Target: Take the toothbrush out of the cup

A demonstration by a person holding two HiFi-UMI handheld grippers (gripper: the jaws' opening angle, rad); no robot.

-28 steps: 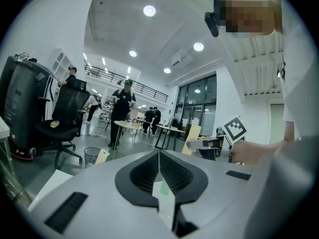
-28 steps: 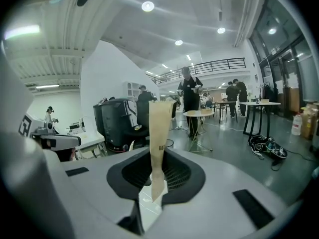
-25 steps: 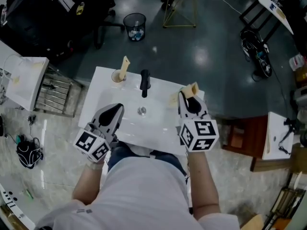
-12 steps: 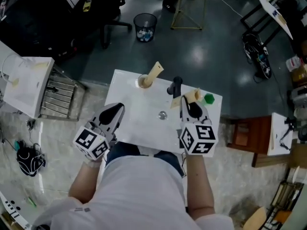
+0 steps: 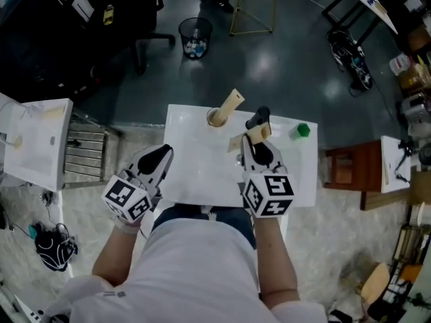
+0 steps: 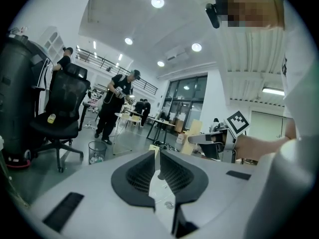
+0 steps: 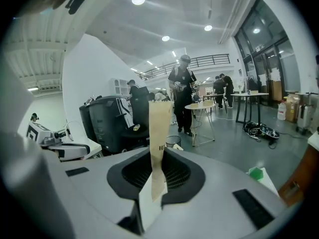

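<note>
Right gripper view, clearer than head view: toothbrush [image 7: 160,119] tight in right gripper [image 7: 160,157] jaws; left gripper [image 6: 157,157] jaws together, empty.

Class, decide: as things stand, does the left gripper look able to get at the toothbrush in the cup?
Probably yes. Only bare counter lies between the left gripper and the toothbrush leaning out of the cup. Its shut jaws would have to open first.

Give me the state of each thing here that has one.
Left gripper: shut, empty.
Right gripper: shut on a paper packet.
Paper packet: held upright between the jaws.
Toothbrush: in the cup, tilted.
Cup: upright.
</note>
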